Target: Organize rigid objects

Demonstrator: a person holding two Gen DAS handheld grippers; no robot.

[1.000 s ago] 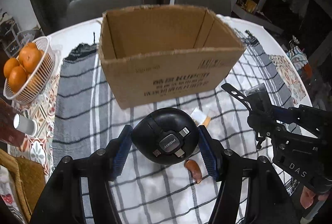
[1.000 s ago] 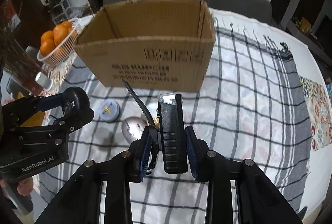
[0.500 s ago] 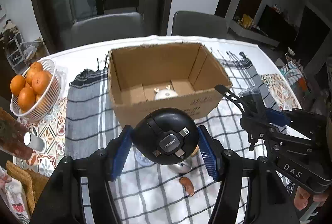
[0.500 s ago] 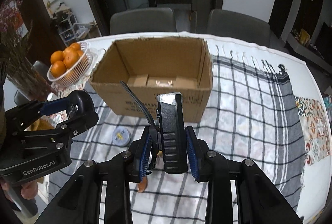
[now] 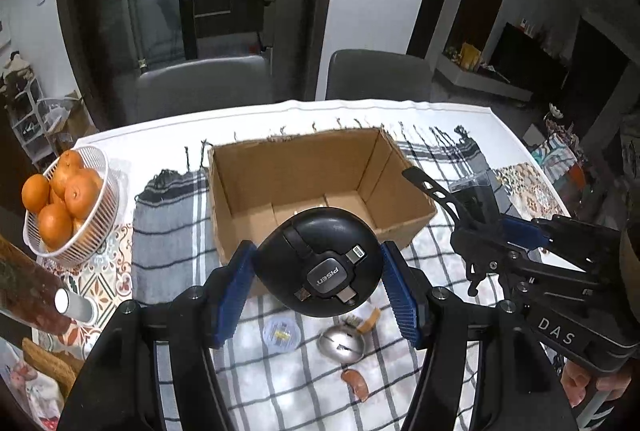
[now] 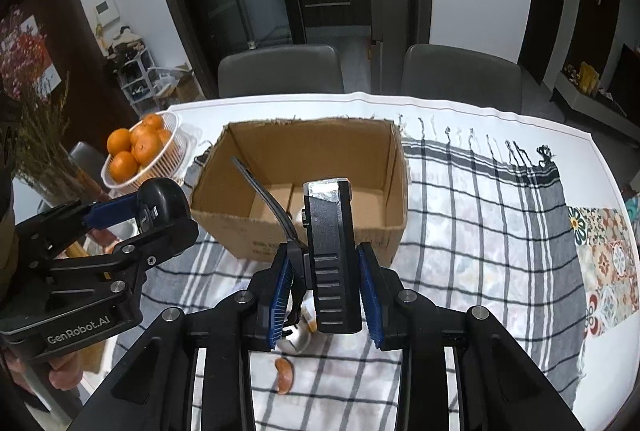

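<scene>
Nearest on the plaid cloth [image 6: 480, 231]: an orange segment [image 5: 355, 384], a silver mouse [image 5: 341, 344] & a small round tin [image 5: 282, 334]. Above them, L gripper [image 5: 318, 281] pinches a black round PISEN cable reel [image 5: 318, 267]; R gripper [image 6: 325, 285] clamps a black rectangular device w/ lever [image 6: 330, 259]. Just beyond: open cardboard box [image 6: 304, 159]. Far left: basket of oranges [image 5: 66, 207].

The box [image 6: 304, 231] is open on top — nothing bars the way in. Checked cloth [image 6: 488, 231] to its right lies bare — fruit basket [image 6: 160, 155] crowds its left
</scene>
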